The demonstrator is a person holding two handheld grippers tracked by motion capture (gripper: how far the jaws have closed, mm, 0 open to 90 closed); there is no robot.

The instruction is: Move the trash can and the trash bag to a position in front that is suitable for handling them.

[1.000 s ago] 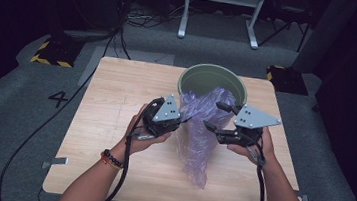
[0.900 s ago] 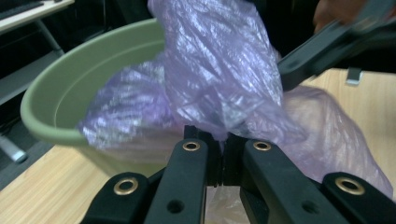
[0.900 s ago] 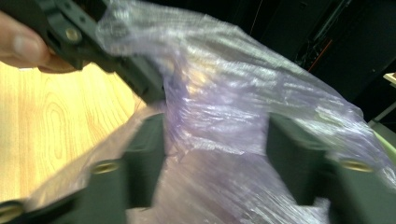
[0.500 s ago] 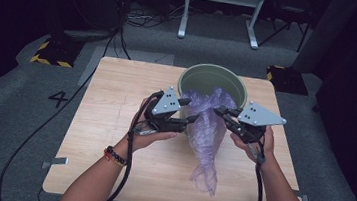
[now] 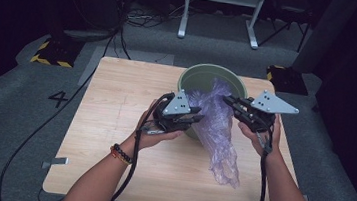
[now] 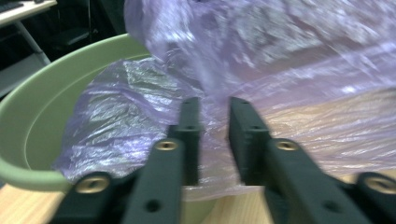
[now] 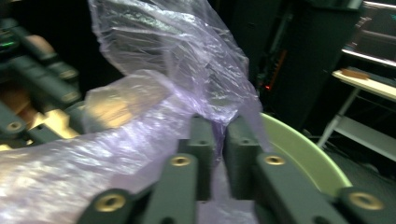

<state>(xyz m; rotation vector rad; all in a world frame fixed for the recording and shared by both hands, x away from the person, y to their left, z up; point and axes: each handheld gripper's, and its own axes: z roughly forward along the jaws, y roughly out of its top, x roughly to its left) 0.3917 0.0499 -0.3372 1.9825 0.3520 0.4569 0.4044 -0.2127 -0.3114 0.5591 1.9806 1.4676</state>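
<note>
In the high view a thin purple bag [image 5: 216, 129] drapes from the green bin [image 5: 209, 76] at centre, while the left gripper view has the left gripper [image 6: 212, 119] closing on its limp, slippery film and the right gripper view has the right gripper [image 7: 218, 135] pinching a gathered fold, the safest hold.

Wooden table [image 5: 114, 119], grey carpet [image 5: 24, 114], metal stand [image 5: 221, 9]

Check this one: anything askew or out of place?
Yes: the purple bag isn't seated in the green bin. Part of it lies inside, but most drapes over the front rim onto the table, crumpled.
</note>
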